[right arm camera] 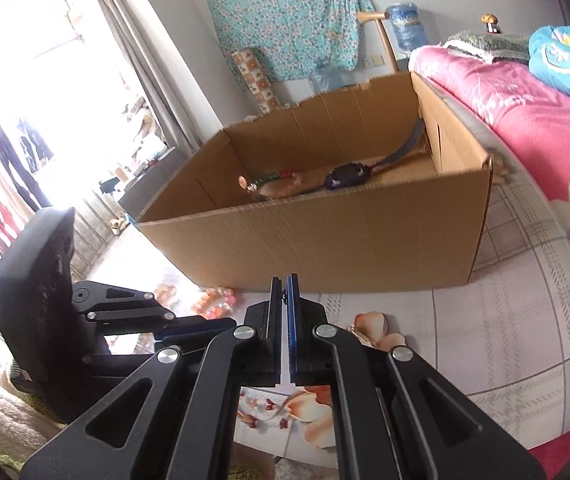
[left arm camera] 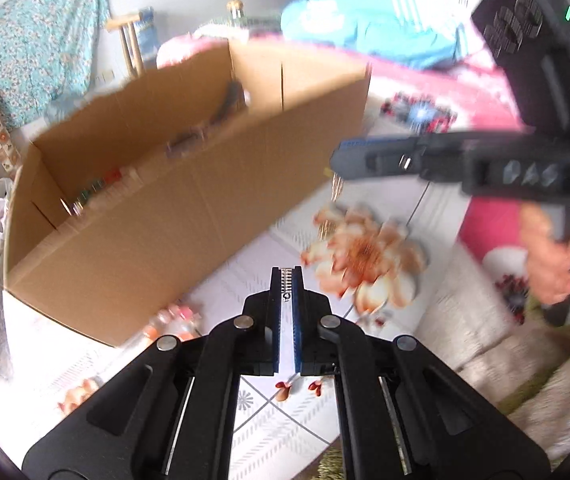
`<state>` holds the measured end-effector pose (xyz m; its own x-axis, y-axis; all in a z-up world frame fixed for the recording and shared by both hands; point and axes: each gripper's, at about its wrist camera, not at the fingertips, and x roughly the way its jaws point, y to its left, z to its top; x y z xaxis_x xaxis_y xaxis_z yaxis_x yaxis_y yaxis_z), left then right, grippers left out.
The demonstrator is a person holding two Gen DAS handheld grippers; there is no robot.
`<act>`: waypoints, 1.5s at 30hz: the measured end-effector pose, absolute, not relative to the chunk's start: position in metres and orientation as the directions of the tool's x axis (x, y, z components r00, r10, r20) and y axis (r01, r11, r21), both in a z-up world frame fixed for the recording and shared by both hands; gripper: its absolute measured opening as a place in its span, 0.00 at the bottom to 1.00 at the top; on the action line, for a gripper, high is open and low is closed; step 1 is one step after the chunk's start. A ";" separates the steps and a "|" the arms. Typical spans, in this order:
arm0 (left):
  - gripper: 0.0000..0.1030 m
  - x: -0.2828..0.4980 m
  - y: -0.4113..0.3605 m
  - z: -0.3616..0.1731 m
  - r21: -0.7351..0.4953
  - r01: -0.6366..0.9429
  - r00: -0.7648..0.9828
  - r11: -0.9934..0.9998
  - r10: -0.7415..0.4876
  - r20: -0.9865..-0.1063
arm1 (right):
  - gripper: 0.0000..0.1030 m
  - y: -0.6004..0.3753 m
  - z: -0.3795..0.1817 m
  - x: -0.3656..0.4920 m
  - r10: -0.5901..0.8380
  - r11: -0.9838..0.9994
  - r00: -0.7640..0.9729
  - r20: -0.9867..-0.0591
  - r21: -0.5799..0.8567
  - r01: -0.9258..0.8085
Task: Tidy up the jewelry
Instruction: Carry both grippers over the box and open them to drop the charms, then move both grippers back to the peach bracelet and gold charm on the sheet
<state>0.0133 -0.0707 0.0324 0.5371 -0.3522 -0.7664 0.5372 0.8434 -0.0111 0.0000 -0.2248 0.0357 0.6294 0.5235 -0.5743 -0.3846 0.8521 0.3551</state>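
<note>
A silver chain (left arm camera: 286, 284) is clamped in the left tongs (left arm camera: 286, 280); a gold chain (left arm camera: 337, 188) is pinched by the right tongs (right arm camera: 284, 288), evidently for the cardboard box (right arm camera: 325, 240).

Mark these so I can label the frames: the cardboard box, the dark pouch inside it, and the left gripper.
cardboard box (right arm camera: 325, 248): right wrist view, on its near outer wall.
dark pouch (right arm camera: 347, 176): right wrist view, on its middle.
left gripper (left arm camera: 286, 270): left wrist view, midway between its fingertips.
</note>
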 end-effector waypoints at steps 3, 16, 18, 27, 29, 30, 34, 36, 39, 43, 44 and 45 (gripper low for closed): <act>0.04 0.012 -0.060 0.067 -0.012 0.524 0.603 0.852 -0.381 -0.701 | 0.03 -0.222 0.058 0.000 0.546 0.838 0.649 -0.530 0.347 -0.421; 0.04 0.110 -0.032 0.077 -0.158 0.391 0.589 0.907 -0.379 -0.714 | 0.03 -0.198 0.069 0.124 0.599 0.799 0.457 -0.658 0.460 -0.387; 0.04 0.124 -0.033 0.070 -0.181 0.374 0.569 0.910 -0.378 -0.730 | 0.03 -0.194 0.058 0.141 0.594 0.804 0.418 -0.687 0.479 -0.354; 0.05 0.147 -0.027 0.051 -0.251 0.308 0.530 0.918 -0.384 -0.756 | 0.04 -0.185 0.038 0.174 0.541 0.838 0.376 -0.752 0.450 -0.307; 0.05 0.146 -0.024 0.049 -0.256 0.303 0.533 0.918 -0.386 -0.753 | 0.05 -0.188 0.038 0.173 0.537 0.842 0.388 -0.749 0.446 -0.305; 0.05 0.145 -0.023 0.049 -0.260 0.302 0.536 0.917 -0.389 -0.750 | 0.05 -0.190 0.039 0.172 0.536 0.843 0.395 -0.746 0.444 -0.304; 0.06 0.140 -0.018 0.054 -0.262 0.305 0.557 0.915 -0.395 -0.731 | 0.18 -0.198 0.050 0.164 0.528 0.849 0.438 -0.728 0.433 -0.303; 0.14 0.136 -0.017 0.059 -0.260 0.312 0.577 0.914 -0.399 -0.712 | 0.23 -0.203 0.063 0.155 0.525 0.851 0.477 -0.705 0.419 -0.317; 0.22 0.122 -0.014 0.072 -0.248 0.325 0.618 0.913 -0.403 -0.675 | 0.32 -0.214 0.085 0.136 0.521 0.854 0.543 -0.658 0.402 -0.331; 0.40 0.089 -0.007 0.093 -0.224 0.357 0.665 0.907 -0.415 -0.621 | 0.50 -0.231 0.117 0.100 0.523 0.851 0.634 -0.570 0.389 -0.353; 0.45 0.081 -0.005 0.098 -0.218 0.369 0.672 0.904 -0.421 -0.609 | 0.54 -0.235 0.124 0.089 0.519 0.853 0.655 -0.550 0.382 -0.356; 0.52 0.070 -0.003 0.102 -0.208 0.383 0.680 0.900 -0.427 -0.596 | 0.55 -0.240 0.131 0.076 0.511 0.857 0.677 -0.529 0.371 -0.357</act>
